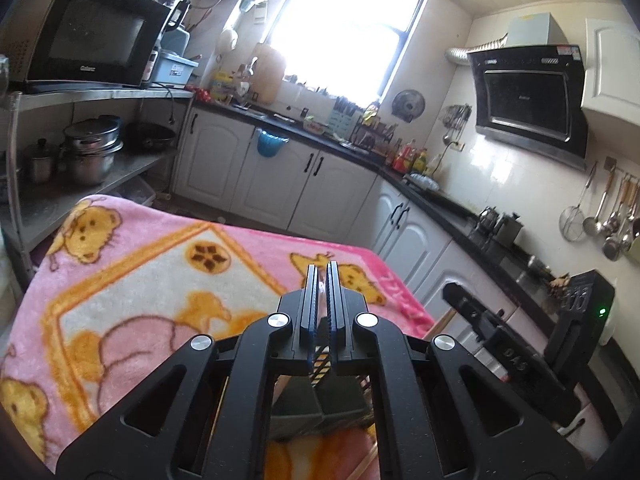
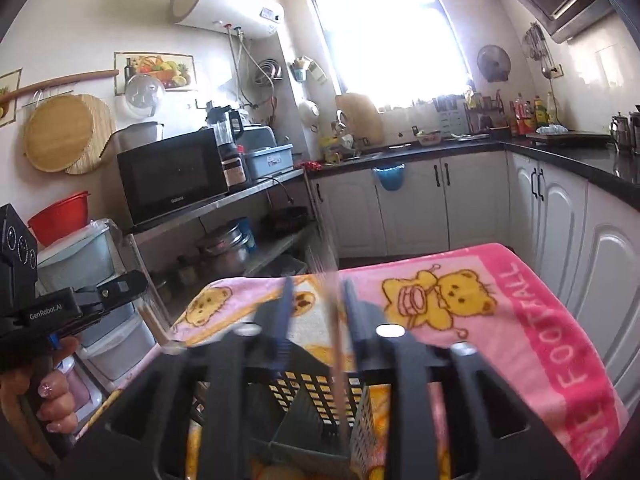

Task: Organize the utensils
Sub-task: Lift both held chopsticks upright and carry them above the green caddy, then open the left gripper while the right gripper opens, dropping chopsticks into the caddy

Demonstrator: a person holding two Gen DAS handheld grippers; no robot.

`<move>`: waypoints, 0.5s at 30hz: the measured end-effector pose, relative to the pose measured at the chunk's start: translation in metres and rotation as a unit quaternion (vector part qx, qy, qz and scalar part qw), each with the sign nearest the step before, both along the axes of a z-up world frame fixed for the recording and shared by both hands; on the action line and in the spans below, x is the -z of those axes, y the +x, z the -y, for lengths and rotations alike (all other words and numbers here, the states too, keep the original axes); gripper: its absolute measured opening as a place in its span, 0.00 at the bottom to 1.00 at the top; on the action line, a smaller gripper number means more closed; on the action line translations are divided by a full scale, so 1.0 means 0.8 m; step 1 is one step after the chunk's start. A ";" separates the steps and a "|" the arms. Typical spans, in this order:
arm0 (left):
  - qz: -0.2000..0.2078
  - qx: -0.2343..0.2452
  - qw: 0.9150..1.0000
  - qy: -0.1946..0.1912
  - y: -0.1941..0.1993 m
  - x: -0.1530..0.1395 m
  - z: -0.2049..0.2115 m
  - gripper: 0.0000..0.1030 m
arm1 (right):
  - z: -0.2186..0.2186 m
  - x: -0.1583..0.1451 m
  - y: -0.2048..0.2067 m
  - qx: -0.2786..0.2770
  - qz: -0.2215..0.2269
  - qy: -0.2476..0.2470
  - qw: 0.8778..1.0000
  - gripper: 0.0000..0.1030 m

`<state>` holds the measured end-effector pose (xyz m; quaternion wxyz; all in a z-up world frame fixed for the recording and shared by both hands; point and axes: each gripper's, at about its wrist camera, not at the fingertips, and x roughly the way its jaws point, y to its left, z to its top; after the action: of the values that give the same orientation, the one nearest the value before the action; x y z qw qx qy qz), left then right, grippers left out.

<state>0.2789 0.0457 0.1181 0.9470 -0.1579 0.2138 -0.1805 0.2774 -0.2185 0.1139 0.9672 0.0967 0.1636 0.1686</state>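
**Chopstick over the basket, between parted fingers**

Right gripper [image 2: 316,312]: parted partway, not pinching. Between its fingers, nearer the right-hand one, a thin wooden chopstick [image 2: 338,344], about upright, lower end down inside the basket [image 2: 304,396]. Directly under the gripper, that basket: dark plastic, square-sided, walls pierced with rows of small square holes. Smeared by motion blur here, so no telling whether the stick touches a finger or the basket floor.

Left gripper [image 1: 320,292]: closed tight, ribbed blue pads nearly together. Hard to say whether anything thin sits between them. Seen through its frame, the same holed basket, mostly hidden. At the left edge of the right view, a hand [image 2: 52,400] wrapped round the left gripper's handle, cut off by the frame.

Beneath everything, a fluffy pink blanket [image 2: 520,320] printed with yellow bears. Farther off, a black microwave [image 2: 172,176] on a metal shelf, white arched cabinets [image 2: 416,208], a window [image 2: 388,32] blown out by daylight.
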 end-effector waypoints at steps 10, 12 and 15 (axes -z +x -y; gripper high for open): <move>-0.014 -0.017 0.999 0.024 -0.013 0.012 -0.003 0.21 | 0.020 0.007 -0.019 0.017 -0.028 0.001 0.999 0.49; -0.015 -0.020 0.999 0.025 -0.017 0.014 -0.004 0.25 | 0.022 0.008 -0.023 0.017 -0.032 -0.003 0.999 0.52; -0.014 -0.027 0.999 0.026 -0.025 0.016 -0.008 0.35 | 0.024 0.011 -0.031 0.019 -0.041 -0.012 0.999 0.55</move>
<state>0.2591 0.0524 0.1057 0.9521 -0.1416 0.2278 -0.1468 0.2525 -0.2377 0.1051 0.9638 0.0946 0.2033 0.1441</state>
